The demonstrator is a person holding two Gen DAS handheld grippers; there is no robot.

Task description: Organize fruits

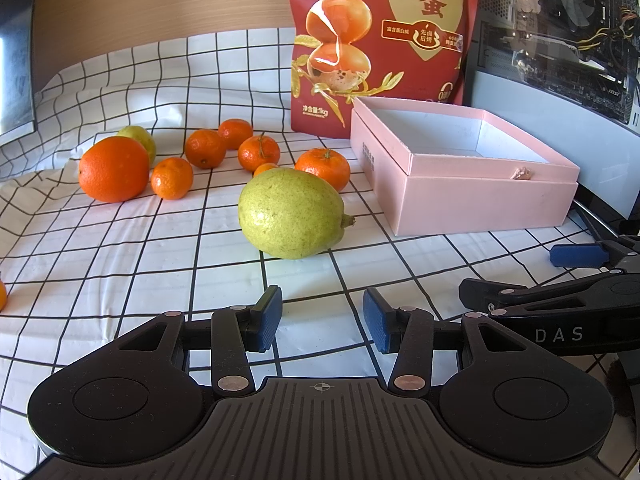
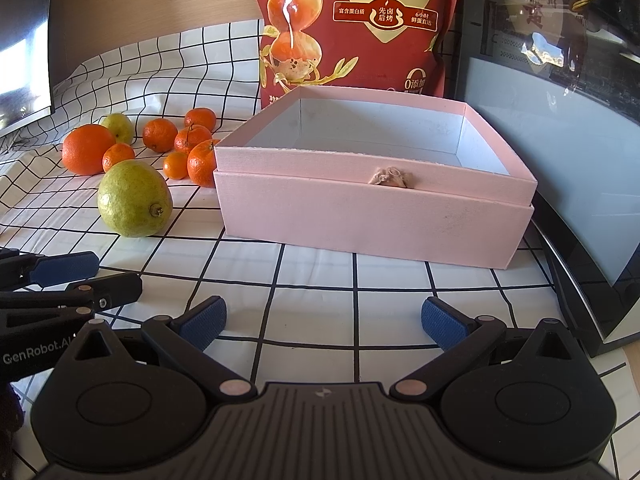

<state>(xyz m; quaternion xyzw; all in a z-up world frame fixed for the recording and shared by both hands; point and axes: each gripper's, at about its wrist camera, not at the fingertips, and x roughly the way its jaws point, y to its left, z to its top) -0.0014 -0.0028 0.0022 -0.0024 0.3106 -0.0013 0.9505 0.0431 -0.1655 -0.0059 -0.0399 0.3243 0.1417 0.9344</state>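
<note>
On the checked cloth: fruit lies loose to the left of an empty pink box (image 1: 472, 184); nothing is in the box yet.
Nearest fruit: a large green pear (image 1: 291, 213), lying on its side on the tablecloth (image 1: 120, 264), apart from the other fruit and just left of the box.
Pear's long axis: it runs roughly left to right across the left wrist view, stem end toward the box.
Left gripper (image 1: 320, 318): jaws released, parted with nothing between them; both blue pads are clear of any fruit.
Pear from the left jaws: straight ahead and a touch left of centre, near, with bare cloth between.
Right gripper (image 2: 322, 320): jaws spread wide and empty, facing the box's front wall.
Pear from the right jaws: well off to the left, past the left gripper's fingers, so the right hand is the poorer choice.
Nearer hand: the left, by judgement; it would need to go forward and open wider, closing across the pear's short girth.
Other fruit: a big orange (image 1: 114, 169), a second green pear (image 1: 138, 140) behind it, and a cluster of mandarins (image 1: 224, 146), all farther back.
Backdrop: a red snack bag (image 1: 380, 40) stands behind the box.
Stage: apparently the start, judged from the empty box.
</note>
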